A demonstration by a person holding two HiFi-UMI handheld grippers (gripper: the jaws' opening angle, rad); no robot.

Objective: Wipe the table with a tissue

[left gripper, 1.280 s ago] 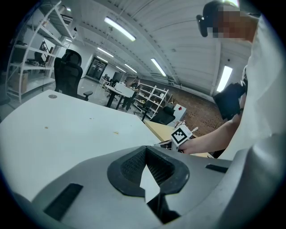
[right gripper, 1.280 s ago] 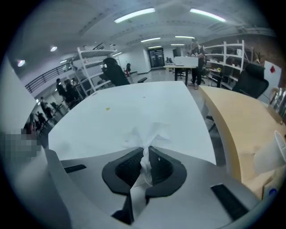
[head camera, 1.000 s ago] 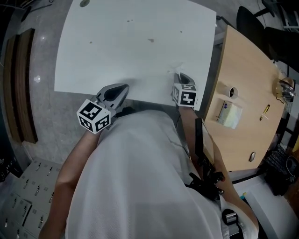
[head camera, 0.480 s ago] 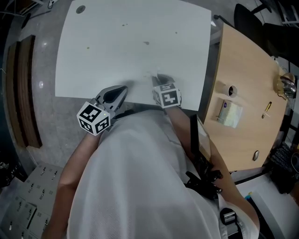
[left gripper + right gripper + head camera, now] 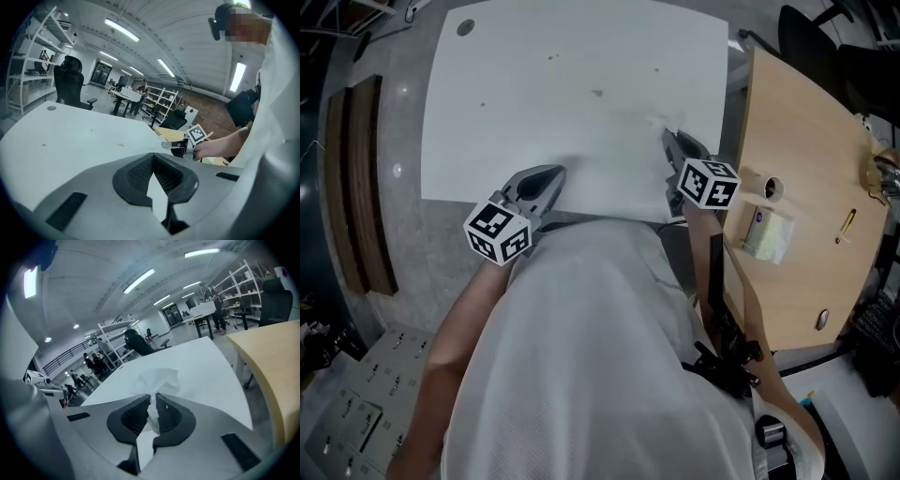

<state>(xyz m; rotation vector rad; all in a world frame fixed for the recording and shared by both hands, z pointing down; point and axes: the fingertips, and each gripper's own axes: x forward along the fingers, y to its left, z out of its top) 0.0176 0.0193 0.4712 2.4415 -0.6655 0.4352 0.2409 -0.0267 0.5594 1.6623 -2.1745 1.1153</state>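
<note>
Right tongs (image 5: 669,139) shifted right, crumpled white tissue (image 5: 157,379)

Tissue (image 5: 157,380) partly hidden inside right gripper (image 5: 152,397), specks (image 5: 596,93) too small to identify

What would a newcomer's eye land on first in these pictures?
The big white table fills the middle of the head view, marked by a few small specks. Near its right edge the right gripper has its jaws shut on a crumpled white tissue; the left gripper is at the near edge, jaws together and empty. A wooden table with a small pale pack stands to the right.
</note>
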